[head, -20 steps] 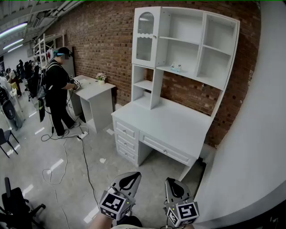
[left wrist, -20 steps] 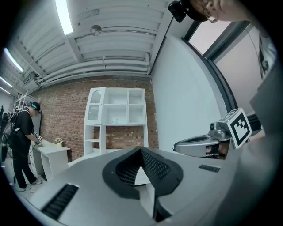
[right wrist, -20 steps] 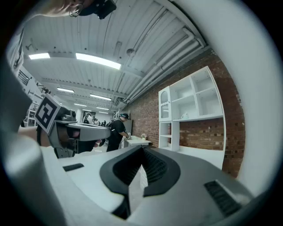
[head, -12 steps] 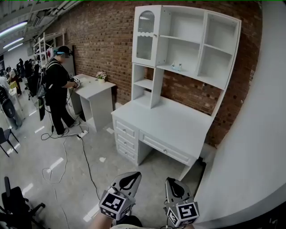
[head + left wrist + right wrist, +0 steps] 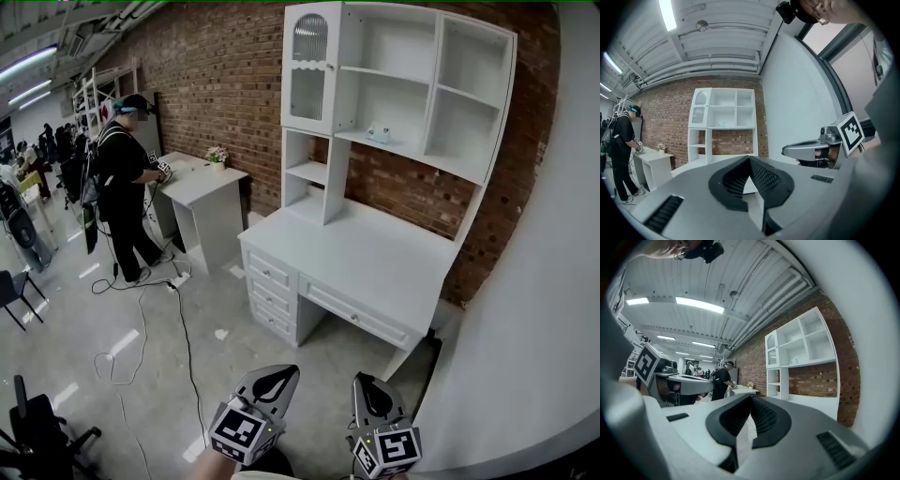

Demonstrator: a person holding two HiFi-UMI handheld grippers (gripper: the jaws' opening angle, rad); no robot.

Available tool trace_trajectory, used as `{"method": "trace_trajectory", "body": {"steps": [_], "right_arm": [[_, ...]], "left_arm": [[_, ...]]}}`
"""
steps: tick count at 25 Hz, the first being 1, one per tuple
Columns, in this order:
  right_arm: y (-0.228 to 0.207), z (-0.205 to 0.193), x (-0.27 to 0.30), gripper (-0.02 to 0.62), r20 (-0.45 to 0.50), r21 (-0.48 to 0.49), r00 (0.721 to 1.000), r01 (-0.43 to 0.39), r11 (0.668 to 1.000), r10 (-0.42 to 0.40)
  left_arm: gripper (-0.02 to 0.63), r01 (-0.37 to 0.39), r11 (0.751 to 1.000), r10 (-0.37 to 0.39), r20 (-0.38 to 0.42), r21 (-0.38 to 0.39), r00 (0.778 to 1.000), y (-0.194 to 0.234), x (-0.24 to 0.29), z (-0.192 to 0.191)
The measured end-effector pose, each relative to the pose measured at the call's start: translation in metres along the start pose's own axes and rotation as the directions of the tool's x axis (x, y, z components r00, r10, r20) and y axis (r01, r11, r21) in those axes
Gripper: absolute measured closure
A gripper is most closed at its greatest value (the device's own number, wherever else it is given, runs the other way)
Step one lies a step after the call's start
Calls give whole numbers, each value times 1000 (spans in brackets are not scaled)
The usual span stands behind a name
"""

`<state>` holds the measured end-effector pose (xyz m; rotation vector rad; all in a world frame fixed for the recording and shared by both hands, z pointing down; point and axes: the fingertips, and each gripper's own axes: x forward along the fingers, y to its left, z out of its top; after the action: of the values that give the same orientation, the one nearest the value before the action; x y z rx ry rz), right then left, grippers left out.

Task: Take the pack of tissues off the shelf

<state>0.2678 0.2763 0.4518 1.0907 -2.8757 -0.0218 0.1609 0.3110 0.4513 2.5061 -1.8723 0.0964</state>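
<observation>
Left: a person (image 5: 122, 178) at a small white counter (image 5: 202, 187), cable (image 5: 178, 319) on the grey floor (image 5: 84, 319).
Back: brick wall (image 5: 225, 84).
Middle: big white counter (image 5: 375, 262) under a shelf unit (image 5: 434, 84).
Tissues: small pale pack of tissues (image 5: 379, 135), I think, on its middle shelf, well apart from me.
Claws: my left claw (image 5: 275, 378) and right claw (image 5: 368, 387) both closed, empty.

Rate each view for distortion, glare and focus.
Head view: evenly lit and sharp, but fisheye bows the shelf unit and the white wall. Left gripper view: dark circular vignette, ceiling light blown out. Right gripper view: same vignette, strip lights glare.
</observation>
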Motion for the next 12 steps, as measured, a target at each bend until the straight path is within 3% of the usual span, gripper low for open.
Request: {"method": "trace_trajectory", "body": {"steps": [7, 12], "right_arm": [[-15, -9, 65, 588, -5, -5, 1000, 19, 1000, -19], [-20, -8, 136, 588, -19, -11, 999, 47, 999, -47]], "left_arm": [[594, 34, 999, -34, -7, 13, 999, 48, 40, -15], [594, 55, 998, -55, 7, 2, 998, 116, 74, -16]]}}
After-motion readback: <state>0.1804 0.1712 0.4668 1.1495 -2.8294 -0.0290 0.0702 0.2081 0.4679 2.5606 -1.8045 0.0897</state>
